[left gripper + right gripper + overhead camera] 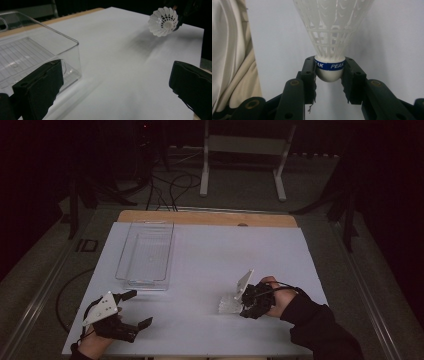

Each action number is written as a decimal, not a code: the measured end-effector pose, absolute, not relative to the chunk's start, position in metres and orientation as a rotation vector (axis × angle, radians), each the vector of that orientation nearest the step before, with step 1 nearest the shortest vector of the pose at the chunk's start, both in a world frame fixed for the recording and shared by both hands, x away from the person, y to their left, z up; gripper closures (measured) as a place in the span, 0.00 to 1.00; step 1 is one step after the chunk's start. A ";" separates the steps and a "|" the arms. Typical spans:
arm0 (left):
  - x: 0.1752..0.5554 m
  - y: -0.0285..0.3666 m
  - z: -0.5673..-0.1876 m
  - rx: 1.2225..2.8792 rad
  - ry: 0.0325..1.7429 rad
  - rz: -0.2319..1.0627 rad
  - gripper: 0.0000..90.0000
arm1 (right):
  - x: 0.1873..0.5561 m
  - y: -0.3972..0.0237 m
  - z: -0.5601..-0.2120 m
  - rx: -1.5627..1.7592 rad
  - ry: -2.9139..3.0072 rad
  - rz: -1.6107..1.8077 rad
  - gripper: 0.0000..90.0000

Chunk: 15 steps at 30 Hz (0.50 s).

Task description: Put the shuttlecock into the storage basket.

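**Shuttlecock clamped near the surface's right edge**

The shuttlecock (329, 37) is white plastic, its skirt a lattice of fine ribs flaring from a rounded, smooth base, and a blue band around the base reads "PEAK". The right gripper (239, 304) has its black jaws clamped on that base from both sides, the skirt pointing away, close to the right edge of the white surface (210, 260). Over by the near-left corner, the left gripper (136, 308) holds its jaws wide apart, gripping nothing. Towards the far-left corner sits a clear plastic tray (146, 252), rectangular, with a ridged floor.
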<state>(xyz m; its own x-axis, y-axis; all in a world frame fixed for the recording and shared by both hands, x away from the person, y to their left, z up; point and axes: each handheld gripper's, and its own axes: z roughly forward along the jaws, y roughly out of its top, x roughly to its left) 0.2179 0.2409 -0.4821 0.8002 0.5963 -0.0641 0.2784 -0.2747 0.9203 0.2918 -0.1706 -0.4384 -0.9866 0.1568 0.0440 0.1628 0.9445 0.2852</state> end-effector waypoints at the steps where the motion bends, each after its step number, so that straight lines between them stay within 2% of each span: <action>1: 0.218 0.240 -0.481 1.877 0.666 0.344 0.00 | 0.291 -0.170 -0.437 -0.253 -3.079 -0.466 0.73; 7: 0.225 0.234 -0.475 1.917 0.668 0.314 0.00 | 0.290 -0.170 -0.432 -0.239 -3.082 -0.482 0.73; 11: 0.231 0.233 -0.467 1.925 0.742 0.279 0.00 | 0.289 -0.171 -0.431 -0.250 -3.078 -0.478 0.73; 15: 0.234 0.233 -0.460 1.952 0.778 0.305 0.00 | 0.289 -0.173 -0.431 -0.256 -3.080 -0.478 0.73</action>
<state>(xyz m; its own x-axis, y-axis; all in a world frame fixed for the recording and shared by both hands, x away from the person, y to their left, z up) 0.2344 0.2328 -0.4602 0.7641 0.6356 -0.1108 0.3912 -0.3199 0.8629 0.2891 -0.1726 -0.4309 -0.9865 0.1592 0.0386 0.1634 0.9398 0.3001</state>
